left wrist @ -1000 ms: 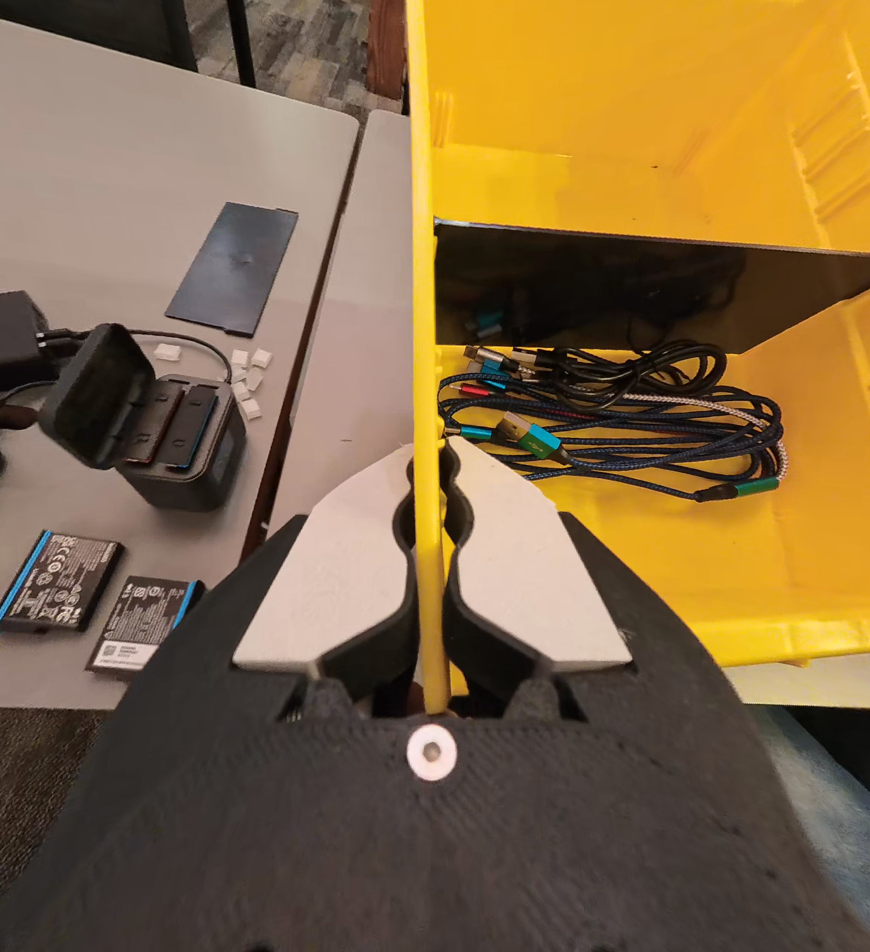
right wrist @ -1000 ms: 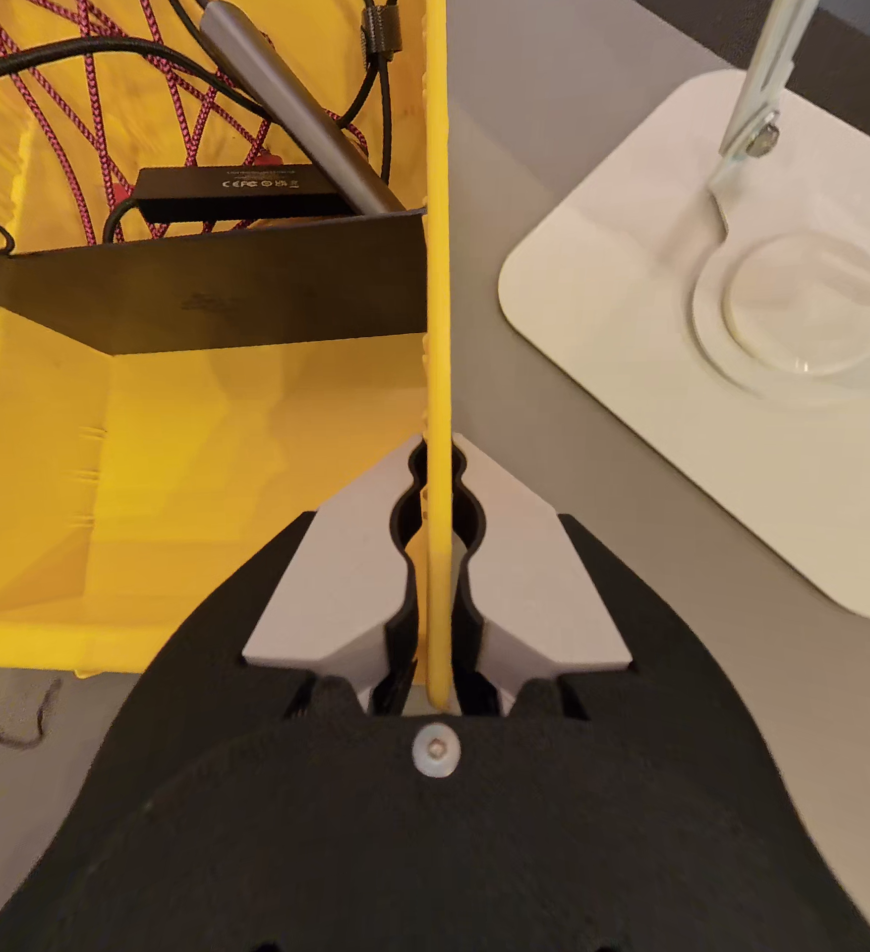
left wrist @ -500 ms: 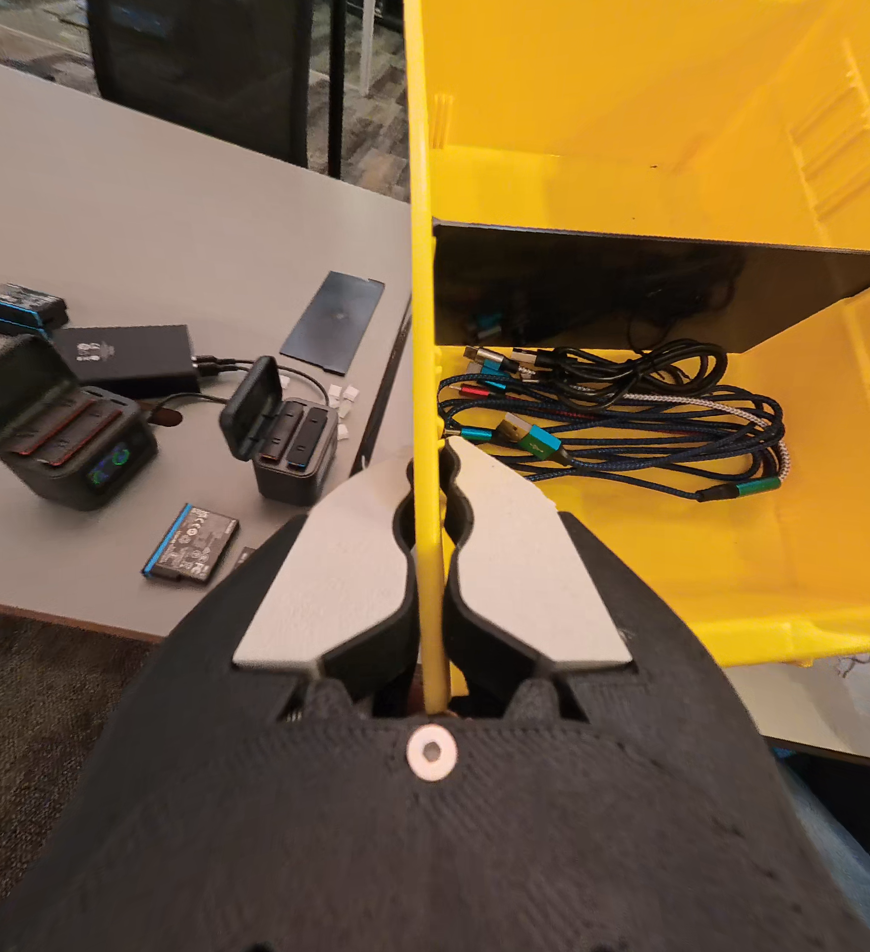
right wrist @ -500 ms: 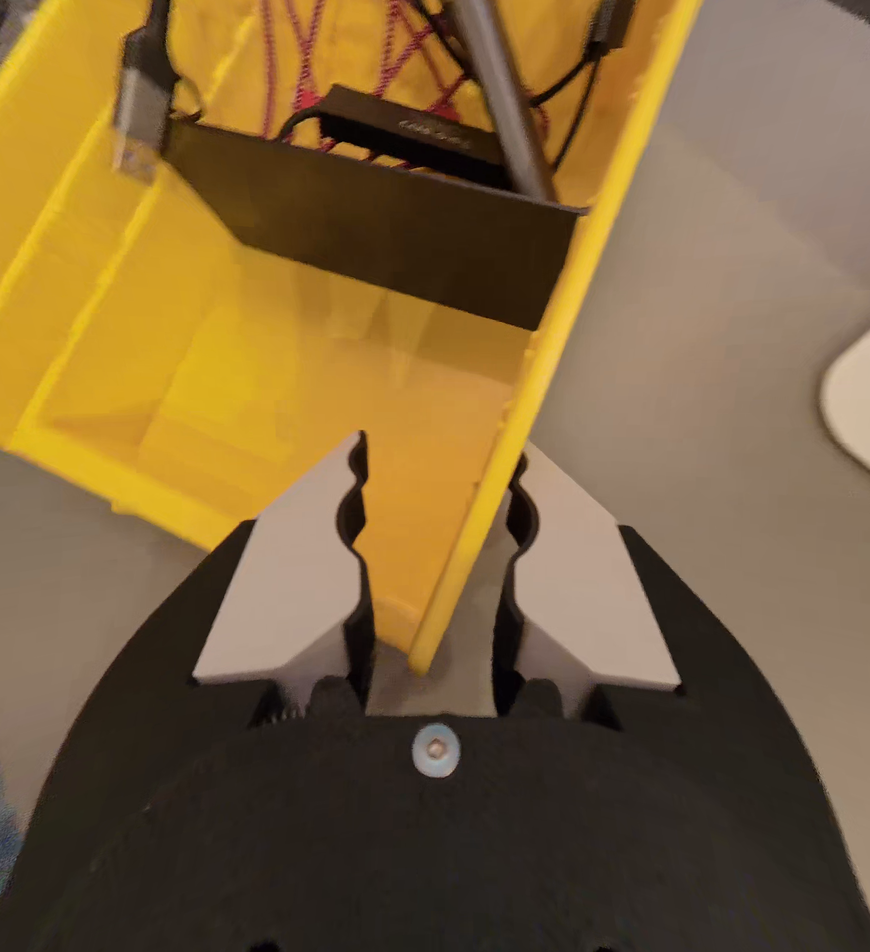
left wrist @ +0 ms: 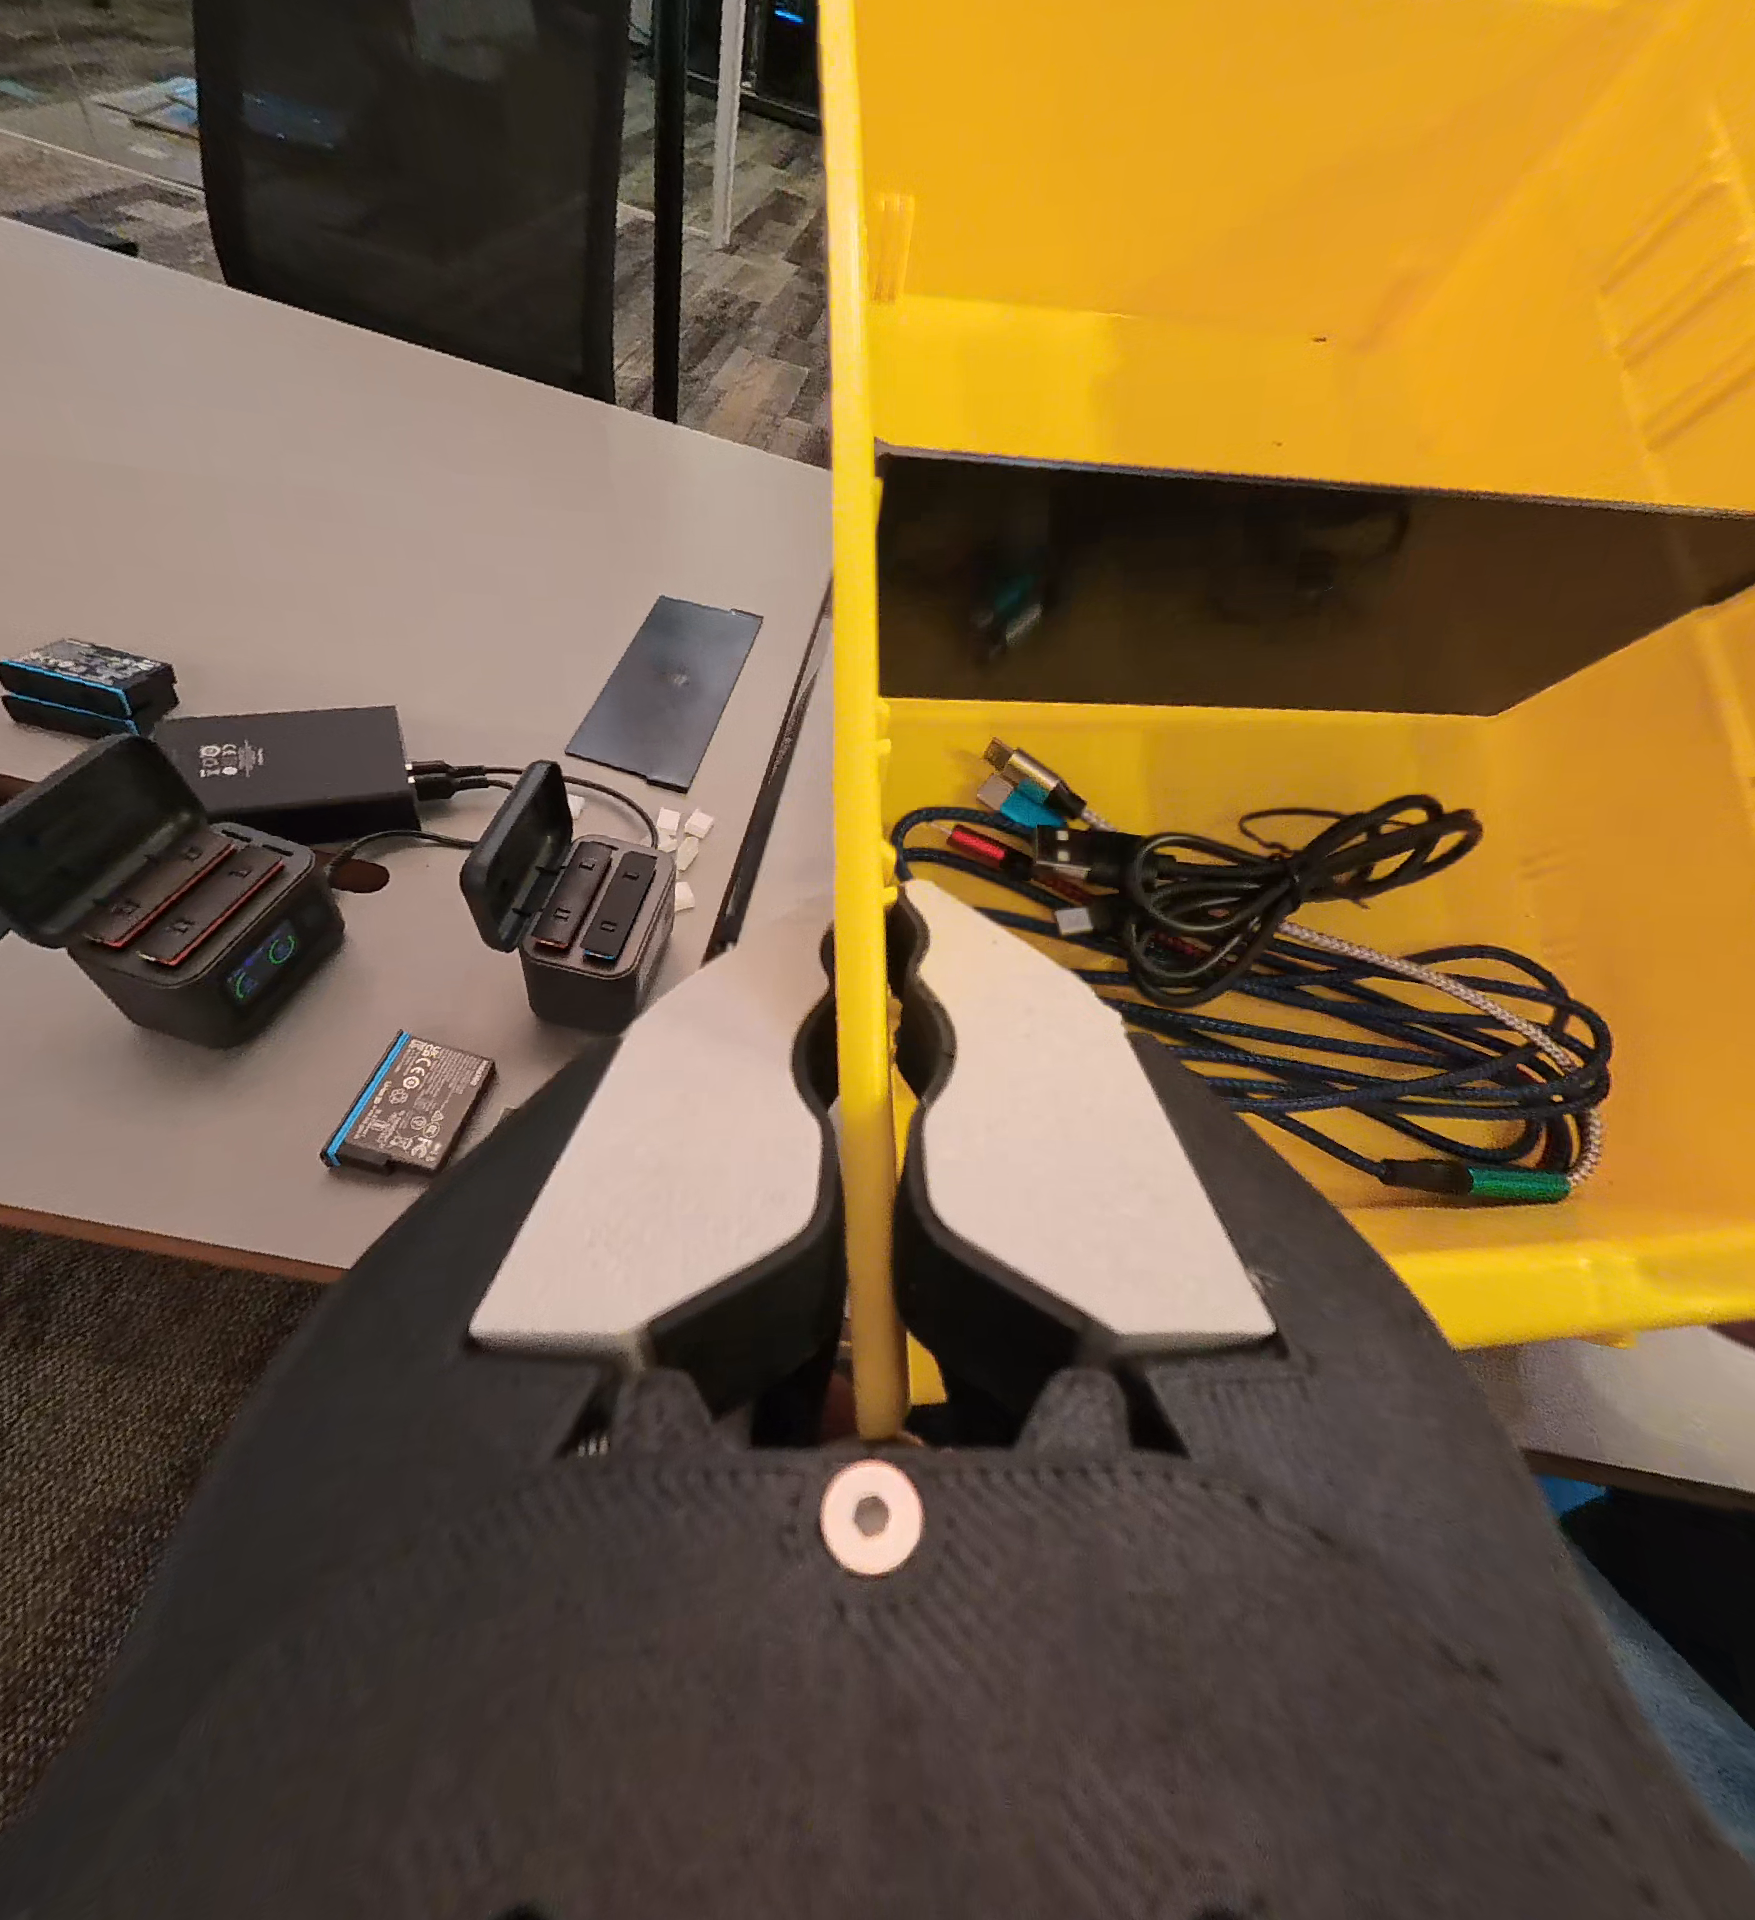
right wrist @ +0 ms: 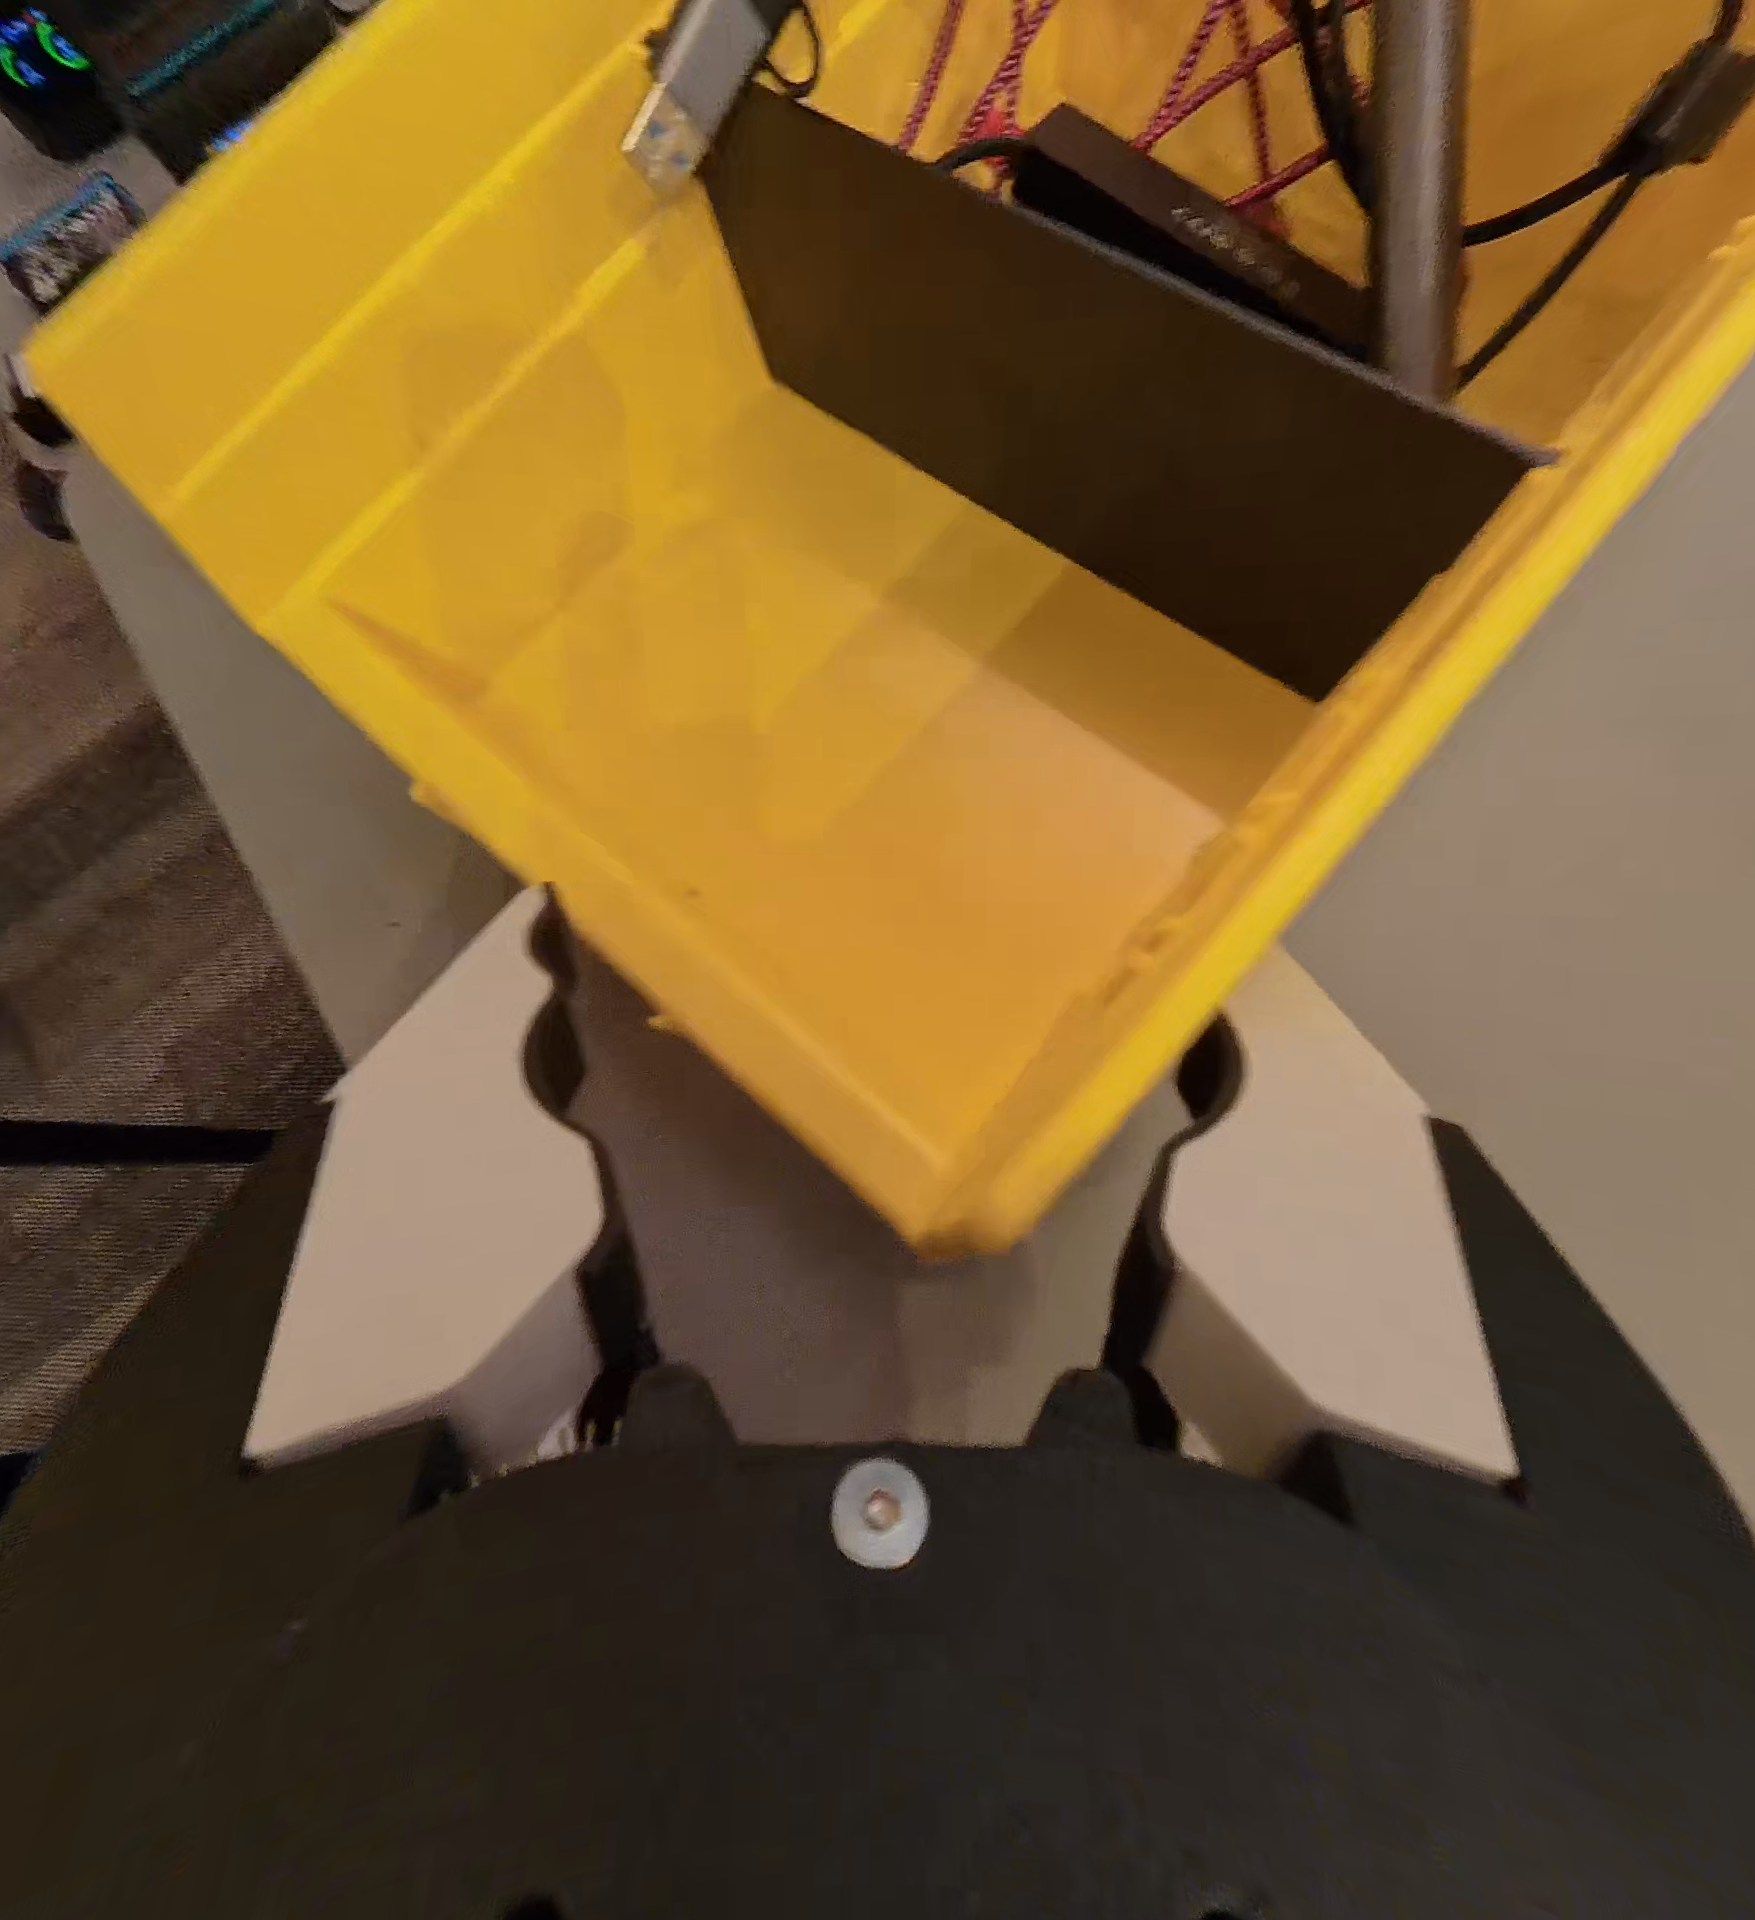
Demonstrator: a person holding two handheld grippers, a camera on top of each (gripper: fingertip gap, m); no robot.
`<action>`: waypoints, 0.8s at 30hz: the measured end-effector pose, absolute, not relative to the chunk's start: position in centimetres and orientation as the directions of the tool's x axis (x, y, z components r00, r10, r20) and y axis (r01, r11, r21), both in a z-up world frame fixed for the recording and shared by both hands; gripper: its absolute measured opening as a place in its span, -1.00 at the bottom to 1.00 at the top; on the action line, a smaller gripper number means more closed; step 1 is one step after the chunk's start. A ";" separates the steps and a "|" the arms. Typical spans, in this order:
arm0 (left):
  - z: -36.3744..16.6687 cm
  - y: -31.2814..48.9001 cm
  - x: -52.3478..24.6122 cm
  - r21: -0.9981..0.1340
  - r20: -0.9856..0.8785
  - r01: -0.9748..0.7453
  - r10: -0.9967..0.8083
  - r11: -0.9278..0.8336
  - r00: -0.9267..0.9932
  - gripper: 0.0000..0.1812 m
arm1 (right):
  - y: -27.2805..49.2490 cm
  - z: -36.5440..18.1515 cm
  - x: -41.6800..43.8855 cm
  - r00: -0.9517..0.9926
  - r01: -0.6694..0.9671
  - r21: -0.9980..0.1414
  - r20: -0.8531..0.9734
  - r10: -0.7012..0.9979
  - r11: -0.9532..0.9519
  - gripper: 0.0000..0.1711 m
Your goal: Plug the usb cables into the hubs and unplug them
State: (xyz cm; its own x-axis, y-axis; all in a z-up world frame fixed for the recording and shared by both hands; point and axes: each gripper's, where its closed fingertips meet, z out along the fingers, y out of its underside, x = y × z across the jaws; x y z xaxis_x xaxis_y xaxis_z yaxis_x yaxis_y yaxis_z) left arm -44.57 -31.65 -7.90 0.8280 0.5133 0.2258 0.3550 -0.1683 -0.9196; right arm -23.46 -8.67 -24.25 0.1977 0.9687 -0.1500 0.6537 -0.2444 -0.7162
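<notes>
My left gripper (left wrist: 865,935) is shut on the left wall of a yellow bin (left wrist: 1621,1278). A tangle of USB cables (left wrist: 1299,997) with coloured plugs lies in its near compartment, behind which stands a black divider (left wrist: 1268,613). My right gripper (right wrist: 873,987) is open, its fingers either side of a corner of a yellow bin (right wrist: 499,582). That bin's near compartment holds nothing. Beyond its black divider (right wrist: 1081,416) lie a black USB hub (right wrist: 1185,229), a grey hub (right wrist: 1413,187) and red braided cable (right wrist: 966,104). A silver USB plug (right wrist: 675,114) hangs over the rim.
On the grey table (left wrist: 229,499) left of the bin stand two open black charging cases (left wrist: 156,914) (left wrist: 582,925), a black power bank (left wrist: 291,769), loose batteries (left wrist: 405,1107) and a dark flat card (left wrist: 665,691). A black chair (left wrist: 416,177) stands behind. Carpet lies below the table edge (left wrist: 125,1236). My right fingertips sit around 35 centimeters from my left ones. It is some 35 centimeters from my left tips to the black power bank (left wrist: 291,769).
My right gripper has let go of the bin wall, opened wide and drawn back to the bin's corner. The left gripper stays shut on its wall and the bin has swung; cables shifted.
</notes>
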 end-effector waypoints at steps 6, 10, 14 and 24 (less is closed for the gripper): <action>-7.7 -31.0 -43.0 -0.911 0.237 0.368 0.493 -0.185 0.837 -0.95 | -15.4 -23.2 -23.7 0.085 0.656 -0.692 -0.329 0.940 -0.301 0.43; -7.5 -29.3 -41.1 -0.909 0.231 0.358 0.456 -0.215 0.859 -0.95 | -13.6 -19.6 -21.7 0.092 0.534 -0.784 -0.318 0.944 -0.317 0.34; -7.2 -24.8 -37.3 -0.904 0.234 0.341 0.368 -0.259 0.900 -0.96 | -11.1 -13.8 -16.4 0.051 0.388 -0.869 -0.314 0.948 -0.309 0.30; -10.0 -6.6 -19.1 -0.887 0.211 0.201 0.023 -0.415 0.977 -0.96 | -8.9 -7.7 -0.3 0.199 0.164 -0.952 -0.225 0.954 -0.258 0.41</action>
